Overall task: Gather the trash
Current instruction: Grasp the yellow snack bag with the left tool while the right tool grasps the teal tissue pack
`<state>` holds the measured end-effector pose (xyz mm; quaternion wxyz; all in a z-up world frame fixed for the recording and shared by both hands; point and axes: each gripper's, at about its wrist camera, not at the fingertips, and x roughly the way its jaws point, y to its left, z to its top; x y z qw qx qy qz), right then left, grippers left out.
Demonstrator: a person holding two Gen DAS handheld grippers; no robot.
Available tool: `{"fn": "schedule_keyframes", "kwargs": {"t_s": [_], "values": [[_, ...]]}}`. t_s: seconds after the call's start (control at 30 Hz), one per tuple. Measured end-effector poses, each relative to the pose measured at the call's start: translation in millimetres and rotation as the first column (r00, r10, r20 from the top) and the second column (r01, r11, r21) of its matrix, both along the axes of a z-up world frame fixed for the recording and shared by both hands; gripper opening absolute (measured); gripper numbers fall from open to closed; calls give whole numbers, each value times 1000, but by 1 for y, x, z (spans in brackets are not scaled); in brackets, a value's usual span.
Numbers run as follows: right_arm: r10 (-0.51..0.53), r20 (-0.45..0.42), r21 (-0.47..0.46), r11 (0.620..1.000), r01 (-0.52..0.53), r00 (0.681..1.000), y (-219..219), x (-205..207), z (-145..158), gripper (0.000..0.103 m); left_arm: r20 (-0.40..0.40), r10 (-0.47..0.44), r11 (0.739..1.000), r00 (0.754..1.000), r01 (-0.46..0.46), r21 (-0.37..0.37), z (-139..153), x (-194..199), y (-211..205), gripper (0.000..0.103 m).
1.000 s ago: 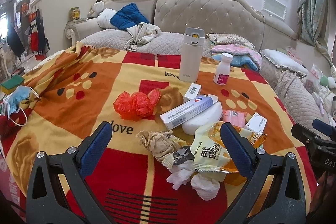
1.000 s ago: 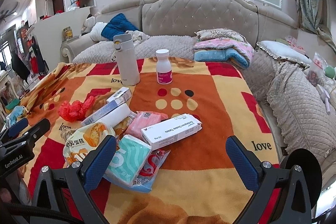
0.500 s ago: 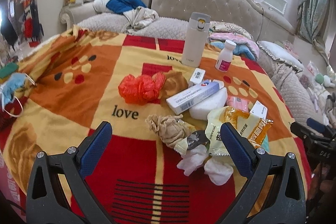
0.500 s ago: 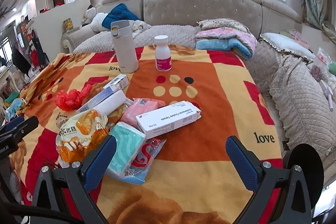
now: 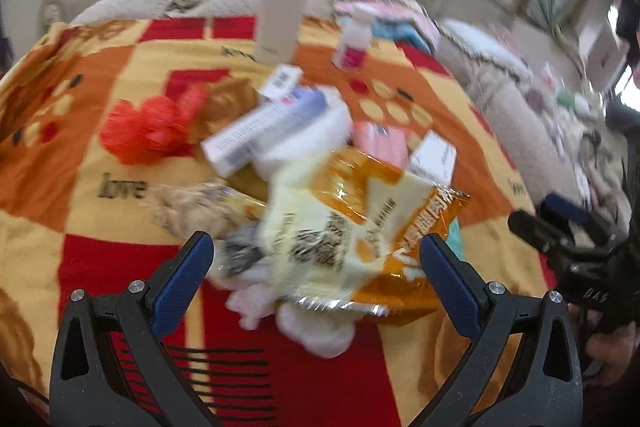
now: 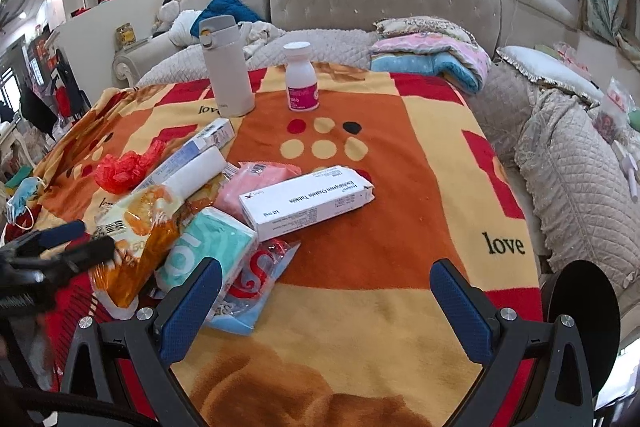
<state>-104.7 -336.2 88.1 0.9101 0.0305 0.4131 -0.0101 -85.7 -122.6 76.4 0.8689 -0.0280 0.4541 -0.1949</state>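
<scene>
Left gripper (image 5: 316, 259) is hanging with jaws spread wide, framing the yellow snack bag (image 5: 352, 223) without touching it. Bag is lying near the blanket's (image 6: 360, 247) near-left edge, over crumpled tissues (image 5: 316, 327). Right gripper (image 6: 326, 287) is hovering released over bare blanket.

- Between my left fingers (image 5: 182, 277): a glossy, crinkled foil snack bag (image 5: 352, 227).
- Beneath it: soft white tissue (image 5: 320, 327).
- Ahead of my right fingers (image 6: 192, 301): a matt cardboard box (image 6: 306, 201) on fuzzy blanket (image 6: 380, 247).
</scene>
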Motion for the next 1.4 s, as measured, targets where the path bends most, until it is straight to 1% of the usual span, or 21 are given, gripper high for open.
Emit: {"fn": "schedule_keyframes", "kwargs": {"t_s": [0.03,0.07,0.13,0.2,0.27,0.33,0.4,0.5,0.57,0.67,0.7,0.73,0.8,0.83,0.9,1.0,1.07,1.13,1.23,1.4], "values": [[0,-6,5,1000,0,1000,-1,0,-1,103,-10,-17,1000,1000,17,-2,-2,0,-5,85],[2,-14,11,1000,-2,1000,-2,1,-3,103,-19,-25,1000,1000,25,-3,-4,0,-6,63],[12,-24,16,1000,-12,1000,-1,2,-5,103,-32,-29,999,999,29,-14,-5,1,-7,62],[27,-28,14,1000,-27,999,4,2,-6,103,-15,-27,999,1000,26,-34,1,-1,-2,60],[55,-25,28,998,-54,998,11,3,-5,103,22,-5,998,1000,7,-65,15,-4,10,60],[90,-23,63,994,-89,996,20,5,-5,103,43,17,995,999,-12,-102,29,-3,24,60],[118,-22,98,988,-115,993,27,9,-5,103,41,31,990,999,-24,-142,38,1,37,60],[151,-31,153,978,-145,988,42,20,-9,103,43,60,986,997,-52,-161,44,4,49,60],[163,-45,178,972,-153,986,51,29,-16,97,47,87,984,995,-78,-157,44,5,56,60],[170,-91,195,969,-150,981,62,43,-31,81,43,116,983,992,-108,-150,41,4,63,60],[181,-111,205,966,-156,977,65,47,-38,70,46,119,984,992,-111,-142,39,4,62,60],[189,-120,210,964,-161,975,67,48,-42,61,46,119,984,992,-112,-136,38,3,61,60],[197,-123,213,962,-168,973,68,47,-48,56,38,111,985,993,-105,-140,36,1,59,60],[198,-107,218,961,-171,974,65,43,-46,53,34,107,985,994,-101,-144,35,1,58,60],[201,-68,228,957,-181,977,60,36,-38,48,27,98,984,995,-93,-151,35,1,55,60],[205,-15,220,955,-197,979,49,24,-21,48,15,82,981,997,-78,-176,37,2,48,60],[192,11,241,952,-189,981,36,17,-10,48,12,73,980,997,-70,-188,40,3,42,55],[171,41,266,948,-176,984,21,9,2,48,19,63,981,998,-58,-187,43,2,33,55],[132,57,280,949,-143,990,-1,2,10,48,32,29,985,999,-23,-171,47,1,13,55],[84,49,276,957,-95,995,-29,-10,10,48,9,13,991,1000,-11,-131,40,0,-7,55]]}}
